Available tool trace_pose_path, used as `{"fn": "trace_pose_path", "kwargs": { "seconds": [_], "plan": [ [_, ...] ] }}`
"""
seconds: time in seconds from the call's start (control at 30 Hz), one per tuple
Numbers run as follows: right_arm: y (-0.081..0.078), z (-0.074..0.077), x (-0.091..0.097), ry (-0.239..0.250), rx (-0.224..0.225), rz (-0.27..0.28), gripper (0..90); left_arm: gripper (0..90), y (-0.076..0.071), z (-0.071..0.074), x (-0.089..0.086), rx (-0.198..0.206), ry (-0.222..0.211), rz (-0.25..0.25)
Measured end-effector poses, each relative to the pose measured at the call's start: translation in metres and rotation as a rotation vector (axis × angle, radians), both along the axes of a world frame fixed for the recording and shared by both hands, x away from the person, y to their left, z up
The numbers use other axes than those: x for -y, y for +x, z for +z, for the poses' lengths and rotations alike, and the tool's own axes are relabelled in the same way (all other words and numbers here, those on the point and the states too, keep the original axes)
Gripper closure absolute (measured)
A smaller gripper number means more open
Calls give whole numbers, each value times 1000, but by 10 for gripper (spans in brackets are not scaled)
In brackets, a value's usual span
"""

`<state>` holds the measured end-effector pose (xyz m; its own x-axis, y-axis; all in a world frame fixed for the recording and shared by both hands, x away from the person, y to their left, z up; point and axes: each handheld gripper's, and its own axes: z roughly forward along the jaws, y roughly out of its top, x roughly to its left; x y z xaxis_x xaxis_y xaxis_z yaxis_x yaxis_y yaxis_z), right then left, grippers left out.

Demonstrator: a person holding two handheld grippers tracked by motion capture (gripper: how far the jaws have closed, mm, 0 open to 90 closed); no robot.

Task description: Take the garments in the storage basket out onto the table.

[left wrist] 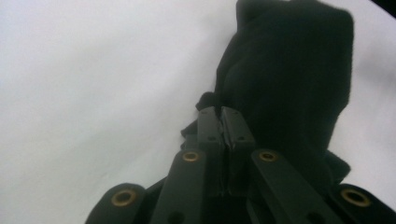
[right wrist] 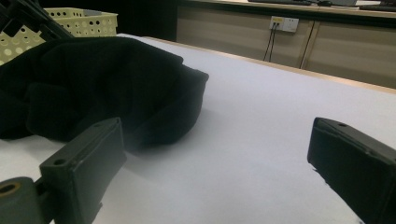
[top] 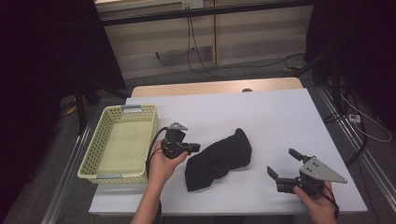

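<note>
On the white table (top: 275, 116) a black cloth (top: 218, 159) lies crumpled in a long heap, slanting from the near edge up toward the middle, roughly between the person's two hands. The left gripper (top: 195, 148) is at the cloth's left side, held by a hand that comes up from the bottom of the high view, with its grey plate turned upward and its cable looping back toward the wrist. In the left gripper view the left gripper's tips (left wrist: 225, 119) are drawn together with almost no gap, and a small fold at the edge of the cloth (left wrist: 285, 79) seems to be pinched right at them; the fabric and the black jaws blend in the dim light, so I would not swear how much cloth is caught. The right gripper (top: 283, 163) sits well apart to the right of the cloth, near the table's front right corner, low over the surface with its jaws spread wide and nothing between them. The right gripper view shows that gap over bare table (right wrist: 261, 121), the cloth (right wrist: 107, 88) mounded ahead and to the left. A pale yellow perforated basket (top: 93, 154) stands at the left end of the table, just beyond the left hand.
</note>
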<state>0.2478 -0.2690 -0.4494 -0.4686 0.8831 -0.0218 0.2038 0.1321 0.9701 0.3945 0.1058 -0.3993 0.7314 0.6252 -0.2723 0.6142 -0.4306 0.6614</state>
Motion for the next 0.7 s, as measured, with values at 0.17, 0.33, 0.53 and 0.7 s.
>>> {"fn": "trace_pose_path", "kwargs": {
  "seconds": [0.17, 0.33, 0.53, 0.7],
  "plan": [
    [0, 0, 0, 1, -7, -2, 30, 882, -2, -8, 10, -25, 2, -34],
    [1, -1, 0, -1, -8, -4, 28, 883, -5, -11, 18, -37, -1, -62],
    [1, -1, 0, -4, -12, 0, 25, 881, -11, -15, 31, -49, 0, -101],
    [1, -1, 0, -6, -14, 2, 24, 880, -16, -16, 40, -54, -5, -128]
  ]
}}
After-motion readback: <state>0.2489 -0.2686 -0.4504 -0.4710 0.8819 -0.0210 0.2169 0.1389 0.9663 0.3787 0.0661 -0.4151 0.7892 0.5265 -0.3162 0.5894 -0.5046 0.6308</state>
